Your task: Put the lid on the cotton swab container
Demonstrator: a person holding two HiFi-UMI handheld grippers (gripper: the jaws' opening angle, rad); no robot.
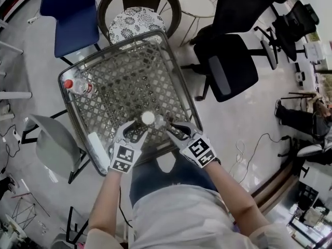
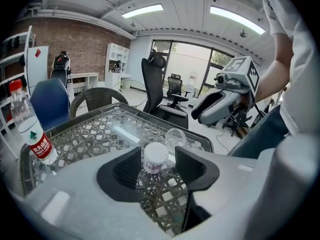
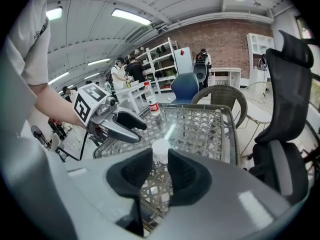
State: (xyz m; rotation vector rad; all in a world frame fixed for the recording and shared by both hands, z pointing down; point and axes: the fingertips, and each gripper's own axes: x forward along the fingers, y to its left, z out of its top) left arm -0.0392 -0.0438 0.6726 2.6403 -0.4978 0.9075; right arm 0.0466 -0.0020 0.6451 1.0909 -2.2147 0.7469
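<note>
The cotton swab container (image 1: 148, 118) stands near the front edge of the glass-topped wicker table (image 1: 129, 43), its top white. In the left gripper view the container (image 2: 155, 156) sits between the jaws of my left gripper (image 2: 158, 160), with a gap on each side, so the pads do not press on it. The clear round lid (image 2: 176, 138) lies on the table just behind it, also visible from above as the lid (image 1: 159, 121). My right gripper (image 1: 171, 128) hovers just right of the lid, holding nothing. Its jaws stand narrowly apart, and the container (image 3: 160, 148) shows beyond them.
A water bottle (image 1: 78, 86) with a red cap stands at the table's left edge. A white strip (image 1: 98, 144) lies near the front left edge. A blue chair (image 1: 72, 14), a wicker chair (image 1: 136, 22), a black office chair (image 1: 228, 66) and a grey chair (image 1: 54, 144) surround the table.
</note>
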